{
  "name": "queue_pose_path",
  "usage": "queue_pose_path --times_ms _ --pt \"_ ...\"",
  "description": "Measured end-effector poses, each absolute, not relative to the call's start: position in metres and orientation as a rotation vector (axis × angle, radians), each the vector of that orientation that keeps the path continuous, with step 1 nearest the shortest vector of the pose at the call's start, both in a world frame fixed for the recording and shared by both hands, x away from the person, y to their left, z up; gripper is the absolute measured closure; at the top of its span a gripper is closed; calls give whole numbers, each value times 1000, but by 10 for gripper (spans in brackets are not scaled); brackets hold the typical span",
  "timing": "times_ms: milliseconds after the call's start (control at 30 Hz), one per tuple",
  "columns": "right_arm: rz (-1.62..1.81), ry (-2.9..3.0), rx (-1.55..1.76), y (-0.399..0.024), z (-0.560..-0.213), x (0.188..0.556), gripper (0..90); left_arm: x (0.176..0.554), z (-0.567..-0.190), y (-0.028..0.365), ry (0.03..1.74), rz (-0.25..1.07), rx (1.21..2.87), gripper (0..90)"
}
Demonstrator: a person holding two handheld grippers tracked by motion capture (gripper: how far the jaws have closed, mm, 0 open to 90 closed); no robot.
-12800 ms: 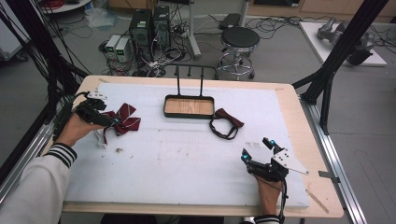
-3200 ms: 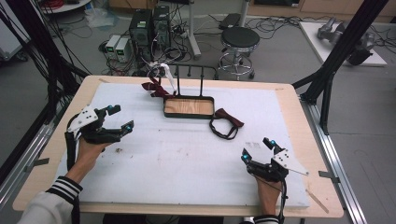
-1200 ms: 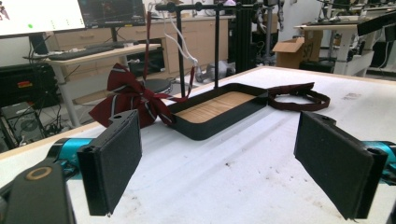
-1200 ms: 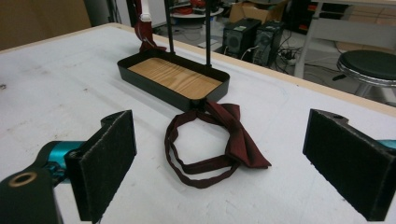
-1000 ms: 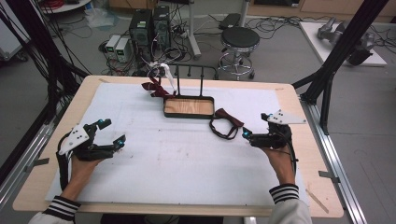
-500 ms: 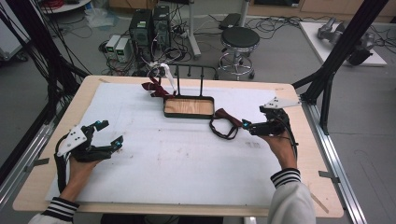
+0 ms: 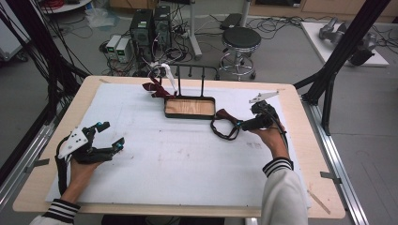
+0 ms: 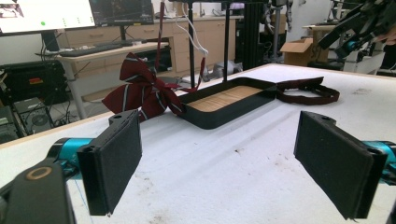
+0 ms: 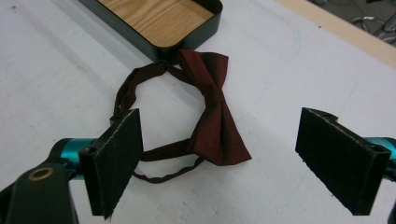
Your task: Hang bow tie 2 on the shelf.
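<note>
Plain maroon bow tie [image 9: 212, 109] lies flat on the white mat, ahead of and between the right gripper [image 9: 233, 163] pads, jaws wide apart, nothing held. Its strap loop [image 9: 140, 86] runs toward the left pad, touching the tray [image 9: 187, 37] corner. Risk: closing now pinches only strap, or drags the tie into the tray. Left gripper [image 7: 104, 140] also agape, well apart, idle.

Both grippers wide-jawed: left gripper [image 7: 109, 136] low at left, right gripper [image 7: 240, 124] far forward.
</note>
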State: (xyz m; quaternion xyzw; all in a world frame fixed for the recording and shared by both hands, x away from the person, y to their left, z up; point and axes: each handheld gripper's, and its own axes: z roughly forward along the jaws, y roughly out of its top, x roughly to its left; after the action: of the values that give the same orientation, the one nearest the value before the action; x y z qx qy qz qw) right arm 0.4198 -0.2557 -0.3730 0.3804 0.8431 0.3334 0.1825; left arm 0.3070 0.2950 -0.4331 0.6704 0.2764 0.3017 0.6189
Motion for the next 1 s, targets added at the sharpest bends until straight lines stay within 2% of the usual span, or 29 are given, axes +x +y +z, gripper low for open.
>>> queue_pose_path --times_ms 333,700,1000 --pt "871 2427 1095 -246 -390 433 166 306 -435 293 634 682 1539 155" --pt "782 2462 1113 -236 -404 440 333 304 -439 291 640 671 1532 155" --pt "725 2480 1134 -228 -416 447 413 304 -440 291 646 668 1529 155"
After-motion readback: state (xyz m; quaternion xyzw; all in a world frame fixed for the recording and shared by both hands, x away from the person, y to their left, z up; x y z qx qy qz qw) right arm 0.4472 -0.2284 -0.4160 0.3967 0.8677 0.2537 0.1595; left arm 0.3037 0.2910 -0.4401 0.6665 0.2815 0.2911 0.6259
